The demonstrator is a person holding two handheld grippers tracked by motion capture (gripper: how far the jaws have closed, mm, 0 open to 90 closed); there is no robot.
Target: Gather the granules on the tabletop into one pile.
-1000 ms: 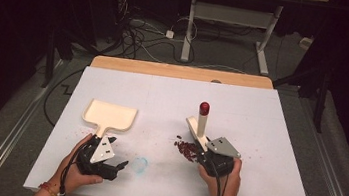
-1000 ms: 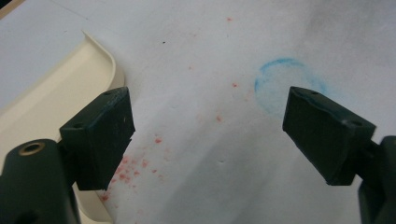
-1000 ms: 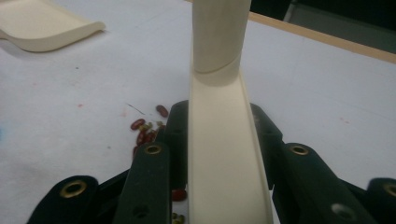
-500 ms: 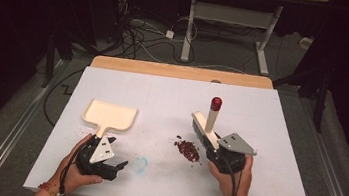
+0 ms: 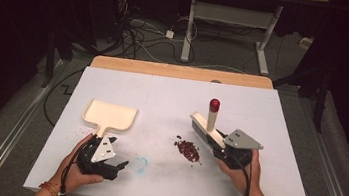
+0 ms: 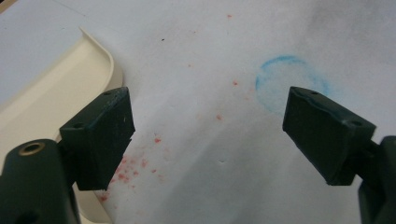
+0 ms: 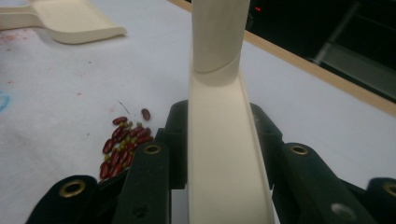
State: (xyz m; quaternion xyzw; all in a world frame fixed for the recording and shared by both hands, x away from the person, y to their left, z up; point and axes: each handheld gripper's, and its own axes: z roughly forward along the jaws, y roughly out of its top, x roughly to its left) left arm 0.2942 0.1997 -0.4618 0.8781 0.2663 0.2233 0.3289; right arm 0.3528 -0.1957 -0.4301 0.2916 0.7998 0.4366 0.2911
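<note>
1. At the left of the table (image 5: 272, 190), the left gripper (image 5: 116, 165) rests low on the white surface with its jaws wide apart and nothing between them; the cream dustpan (image 5: 110, 115) lies just beyond and to its left, its handle pointing toward that hand
2. Between the grippers, a blue ring mark (image 5: 140, 164) sits on the surface near the left gripper's open jaws
3. Right of centre, the pile of red beans (image 5: 187, 150) lies on the table, closer to the right gripper than to the left one
4. At the right, the right gripper (image 5: 218, 144) is clamped on the cream brush (image 5: 207, 130); the brush's long axis runs up and to the left from the jaws, and its red-capped handle (image 5: 213, 114) stands upright
5. Judgement: sweeping calls for moving the brush leftward through the beans toward the dustpan, which is well apart from the pile
6. Hidden: the bristles and their contact with the table cannot be made out
</note>
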